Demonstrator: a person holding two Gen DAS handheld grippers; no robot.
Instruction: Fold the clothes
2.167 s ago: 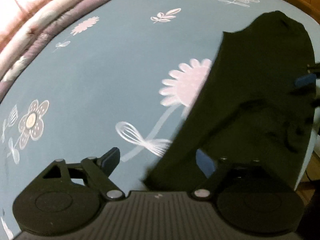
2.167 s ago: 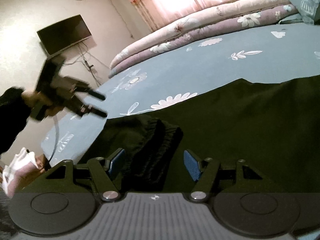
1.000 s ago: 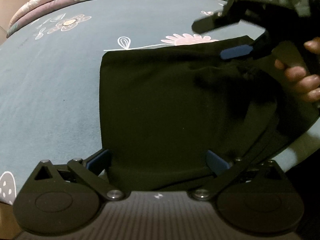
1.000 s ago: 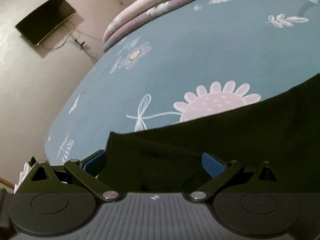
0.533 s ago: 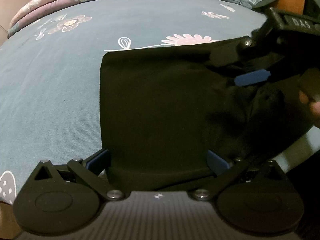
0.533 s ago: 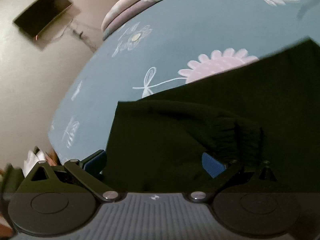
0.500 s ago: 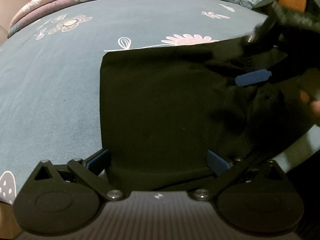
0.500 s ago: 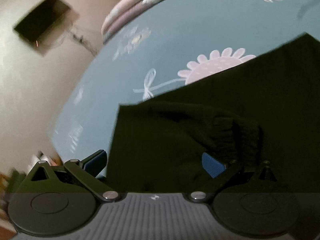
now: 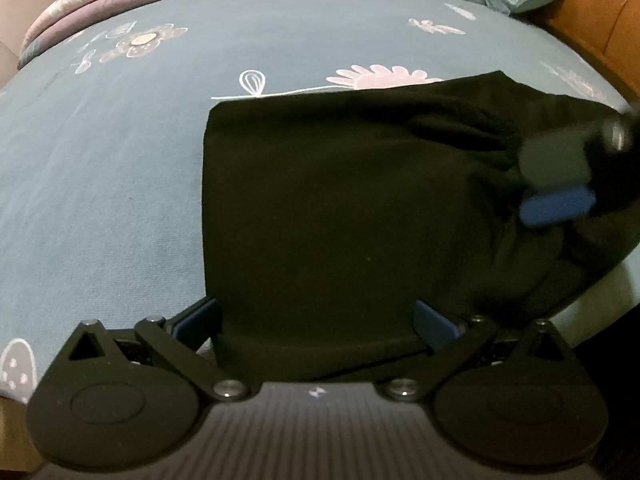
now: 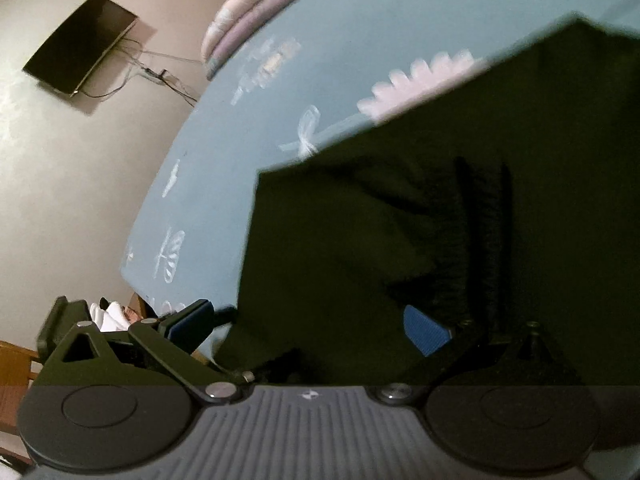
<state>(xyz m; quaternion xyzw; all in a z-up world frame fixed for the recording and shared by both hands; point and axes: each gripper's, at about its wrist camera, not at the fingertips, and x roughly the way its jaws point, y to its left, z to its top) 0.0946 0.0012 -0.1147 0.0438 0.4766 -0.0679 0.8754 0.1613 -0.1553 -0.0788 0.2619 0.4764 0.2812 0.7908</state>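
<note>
Holding both hand-held grippers wide apart over a black garment [image 9: 340, 220] on the flowered bed [image 9: 100, 160], we keep the left [image 9: 316, 316] at its near edge, the right [image 10: 308, 320] beside a ribbed cuff [image 10: 460, 240].

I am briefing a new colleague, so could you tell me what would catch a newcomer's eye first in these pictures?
First, the black garment spread flat on the near part of the blue flowered bedsheet. Next, the pink daisy print half hidden under its far edge. In the right wrist view, a dark television hangs on the wall at upper left.
</note>
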